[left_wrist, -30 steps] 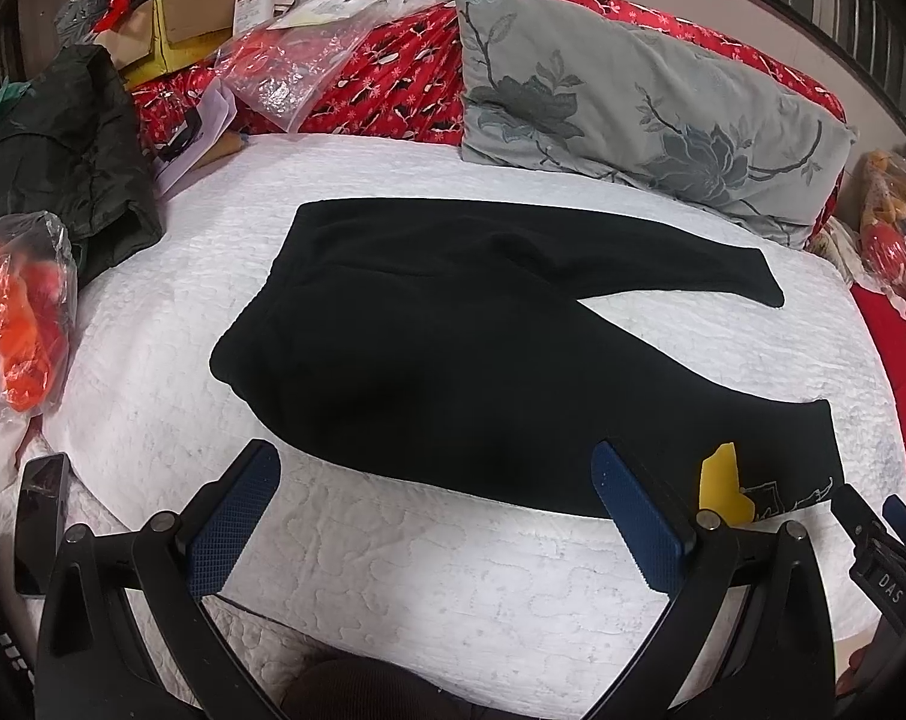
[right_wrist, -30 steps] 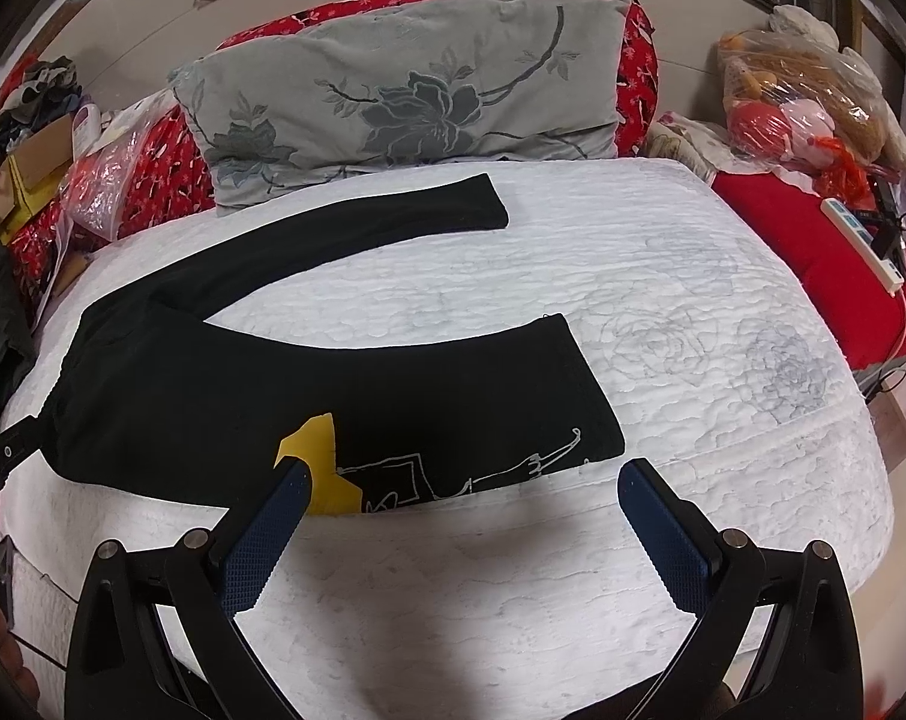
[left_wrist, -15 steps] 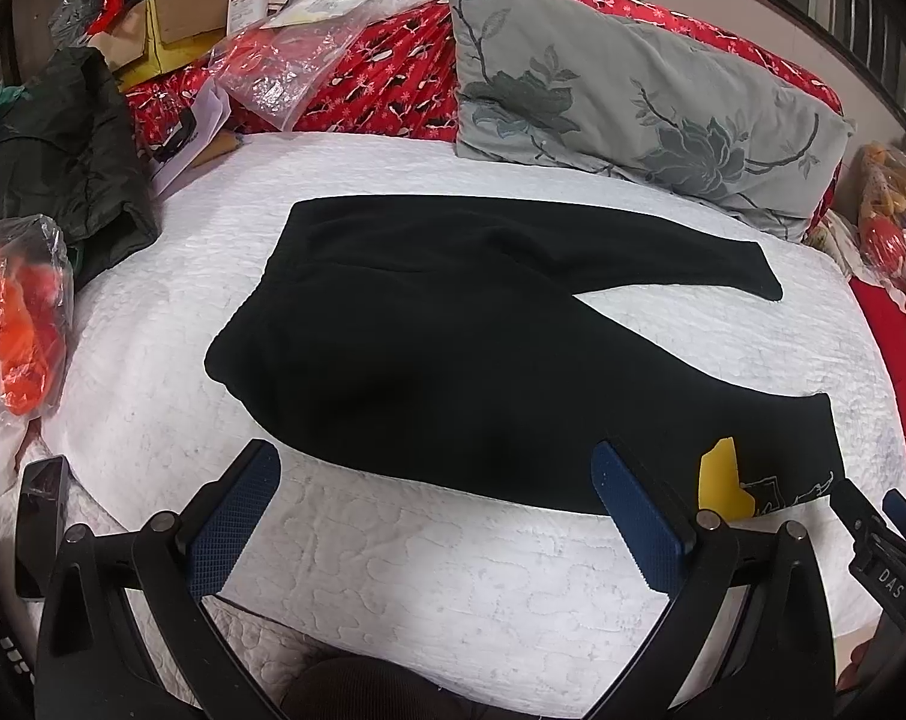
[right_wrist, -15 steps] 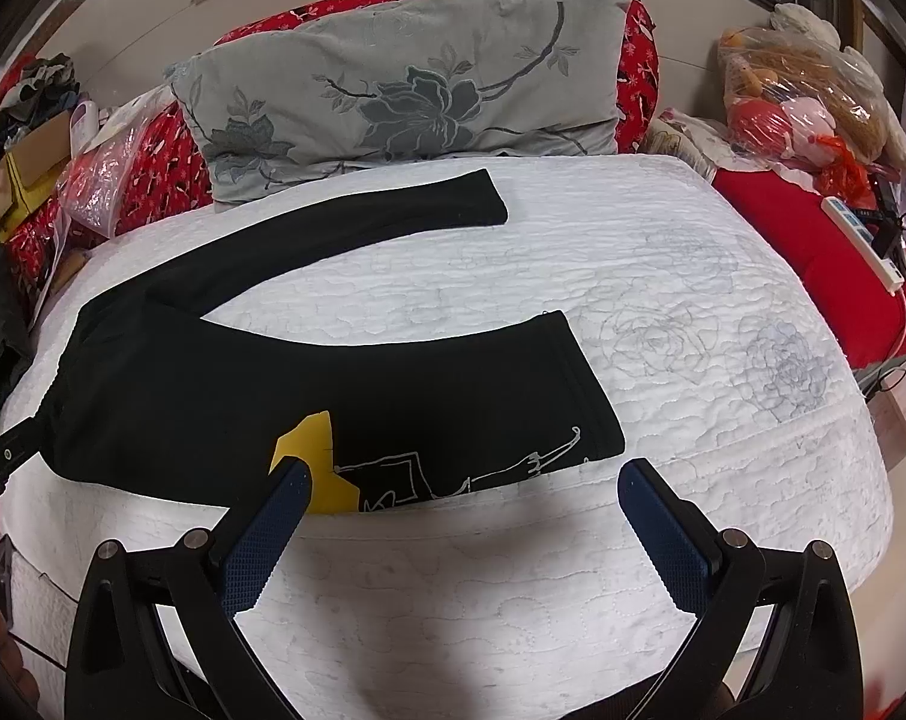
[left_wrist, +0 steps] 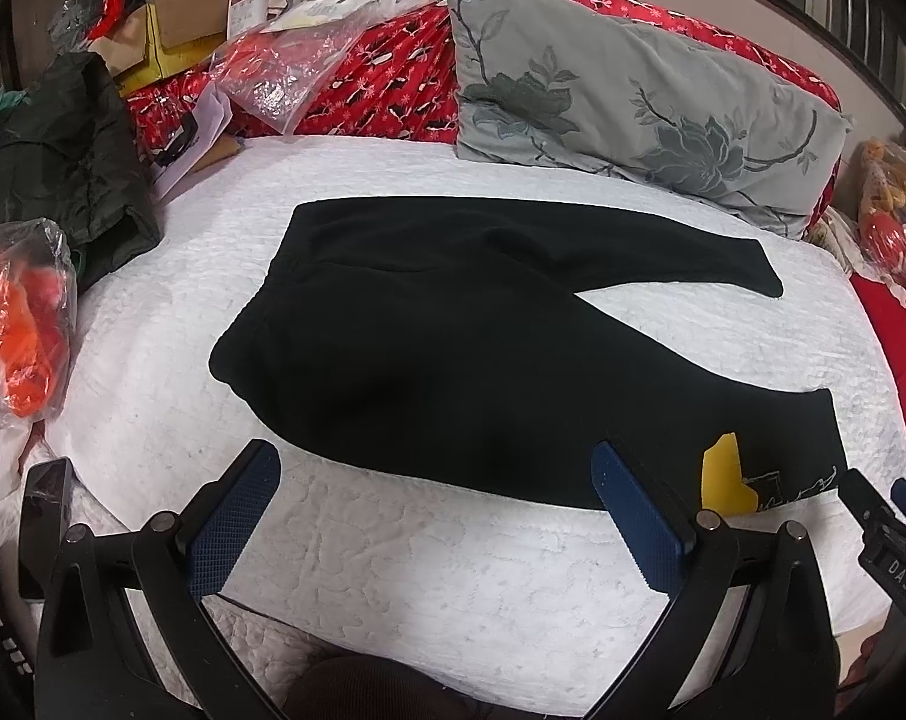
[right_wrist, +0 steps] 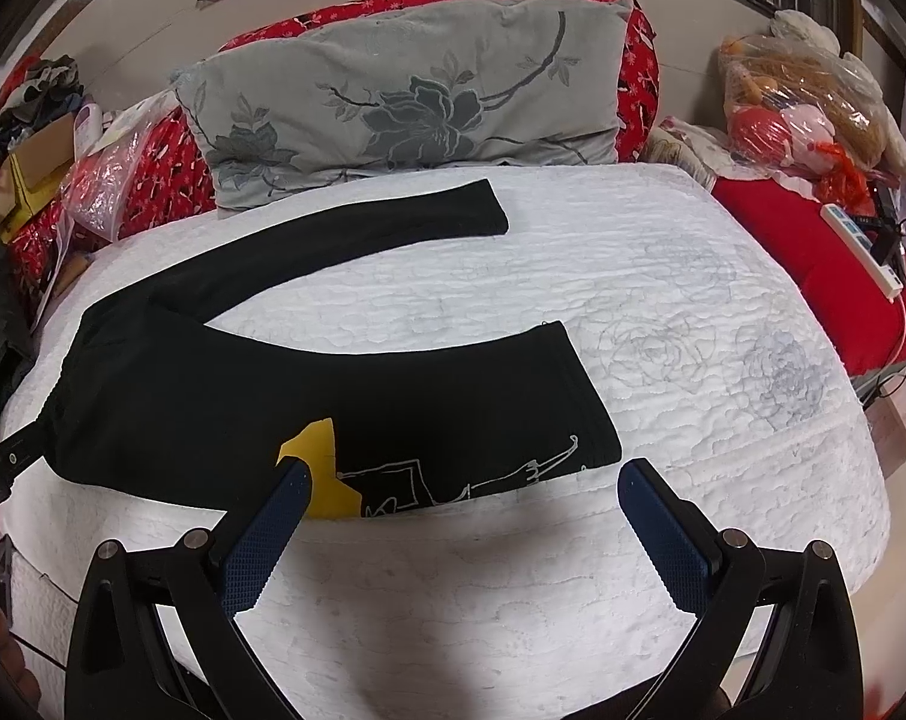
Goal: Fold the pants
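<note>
Black pants lie spread flat on the white quilted bed, waist to the left, legs splayed to the right. The near leg carries a yellow patch and a white line print by its cuff. My left gripper is open and empty, just short of the pants' near edge below the hip. My right gripper is open and empty, at the near leg's cuff edge. The pants also show in the right wrist view.
A grey flowered pillow and red bedding lie at the head of the bed. Plastic bags, boxes and dark clothes crowd the left side. A red cushion, a toy bag and a power strip sit to the right.
Both grippers have crept slightly forward toward the pants' near edge. The pants have not moved.
</note>
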Action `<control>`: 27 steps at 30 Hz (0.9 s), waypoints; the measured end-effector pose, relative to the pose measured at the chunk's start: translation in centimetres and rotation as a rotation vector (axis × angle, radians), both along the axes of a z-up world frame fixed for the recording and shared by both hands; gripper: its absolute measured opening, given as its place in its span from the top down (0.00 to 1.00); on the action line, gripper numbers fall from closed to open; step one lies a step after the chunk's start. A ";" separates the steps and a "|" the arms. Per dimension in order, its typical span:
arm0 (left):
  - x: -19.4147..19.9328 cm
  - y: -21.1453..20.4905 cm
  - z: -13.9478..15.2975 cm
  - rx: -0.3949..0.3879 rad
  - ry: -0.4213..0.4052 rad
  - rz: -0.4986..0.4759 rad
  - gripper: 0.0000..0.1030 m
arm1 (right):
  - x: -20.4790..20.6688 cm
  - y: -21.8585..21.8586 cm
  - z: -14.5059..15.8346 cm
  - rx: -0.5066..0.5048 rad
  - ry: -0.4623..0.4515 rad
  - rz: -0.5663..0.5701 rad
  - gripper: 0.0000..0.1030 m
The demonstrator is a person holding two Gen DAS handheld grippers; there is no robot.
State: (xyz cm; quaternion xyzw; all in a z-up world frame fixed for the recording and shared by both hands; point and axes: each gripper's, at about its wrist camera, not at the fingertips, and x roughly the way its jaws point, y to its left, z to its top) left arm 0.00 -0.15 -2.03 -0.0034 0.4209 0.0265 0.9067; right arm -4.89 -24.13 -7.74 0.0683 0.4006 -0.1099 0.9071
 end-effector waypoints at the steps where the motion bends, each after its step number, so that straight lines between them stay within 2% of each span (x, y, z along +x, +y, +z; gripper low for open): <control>1: -0.1 0.0 -0.1 0.006 -0.001 0.000 0.00 | 0.0 0.0 0.0 -0.003 0.001 0.002 0.00; 27: -0.8 -0.5 -0.2 -0.012 0.015 -0.021 0.00 | -0.8 0.7 0.1 -0.014 0.005 0.012 0.00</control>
